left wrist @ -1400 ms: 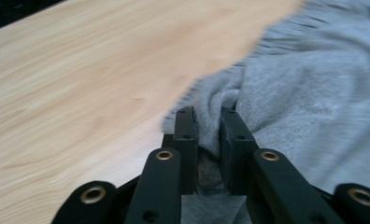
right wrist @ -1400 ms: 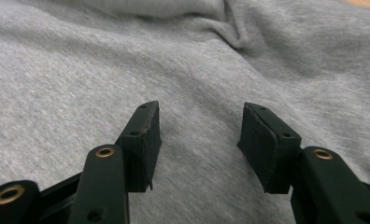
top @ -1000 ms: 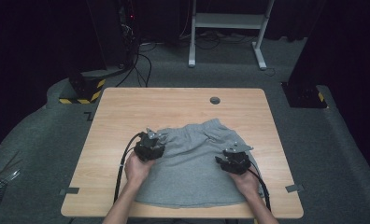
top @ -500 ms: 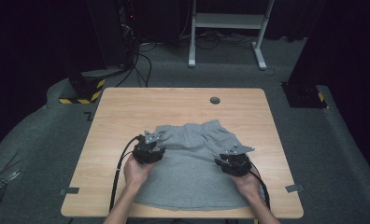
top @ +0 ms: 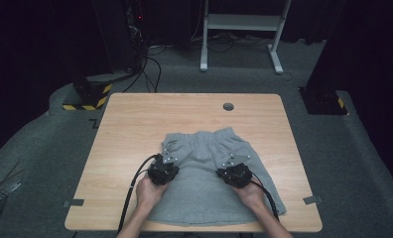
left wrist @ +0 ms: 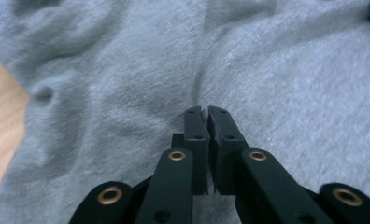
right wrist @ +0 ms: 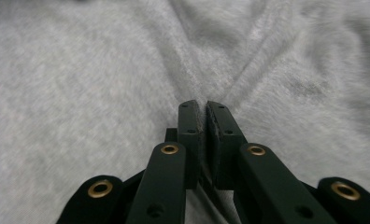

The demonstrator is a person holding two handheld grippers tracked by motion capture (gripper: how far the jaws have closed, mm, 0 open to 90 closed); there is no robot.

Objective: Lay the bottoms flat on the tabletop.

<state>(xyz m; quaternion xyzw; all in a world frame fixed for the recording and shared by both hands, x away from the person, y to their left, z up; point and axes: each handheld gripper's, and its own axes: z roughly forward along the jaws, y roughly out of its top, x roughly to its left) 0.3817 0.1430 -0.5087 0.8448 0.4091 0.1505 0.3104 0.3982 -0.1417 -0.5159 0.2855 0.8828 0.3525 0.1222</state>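
The grey shorts [top: 207,183] lie flat on the near half of the wooden table [top: 130,129], waistband toward the far edge and leg hems at the near edge. A cable hole [top: 228,106] in the tabletop sits beyond the waistband, well apart from it.

The left gripper [top: 165,163] rests on the left part of the shorts, below the waistband. In the left gripper view its 2 jaws have just been closing and now stand almost together, with a small fold of the grey fabric [left wrist: 127,93] pinched at the tips of the left gripper [left wrist: 205,111].

The right gripper [top: 234,166] rests on the right part of the shorts, level with the left one. In the right gripper view its 2 jaws have likewise just been closing and stand narrow, with a raised crease of the fabric [right wrist: 103,70] caught between the tips of the right gripper [right wrist: 203,105]
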